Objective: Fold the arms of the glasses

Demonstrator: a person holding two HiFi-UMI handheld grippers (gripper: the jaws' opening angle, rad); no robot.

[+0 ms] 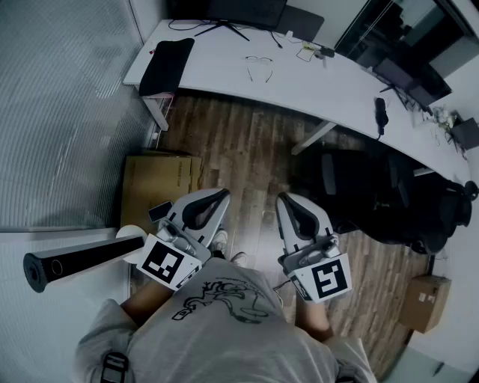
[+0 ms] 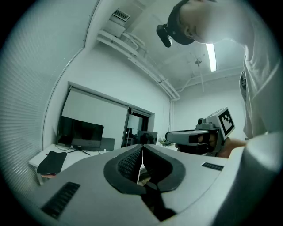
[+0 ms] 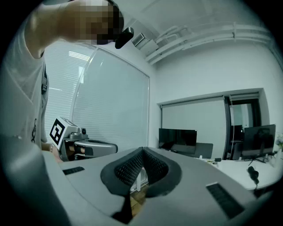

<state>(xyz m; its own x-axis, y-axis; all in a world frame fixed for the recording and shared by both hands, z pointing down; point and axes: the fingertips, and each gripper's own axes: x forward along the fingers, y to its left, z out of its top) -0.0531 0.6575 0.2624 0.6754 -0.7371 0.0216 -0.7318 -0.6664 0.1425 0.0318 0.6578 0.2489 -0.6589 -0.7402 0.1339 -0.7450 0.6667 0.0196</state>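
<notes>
The glasses (image 1: 259,66) lie on the long white desk (image 1: 224,71) far ahead, thin-framed, with both arms spread open toward me. My left gripper (image 1: 221,196) and right gripper (image 1: 285,200) are held level near my body, above the wooden floor and well short of the desk. Each one is shut with nothing between its jaws. In the left gripper view my left gripper (image 2: 142,147) has its tips pressed together, and the right gripper's body (image 2: 199,134) shows beside it. In the right gripper view my right gripper (image 3: 142,150) is likewise shut and empty.
A black mat (image 1: 166,64) lies at the desk's left end and a monitor (image 1: 228,13) stands at the back. A black office chair (image 1: 374,191) sits to the right. A cardboard box (image 1: 156,187) rests on the floor at left, another box (image 1: 425,301) at right. A black cylinder (image 1: 78,260) lies on a white surface beside my left arm.
</notes>
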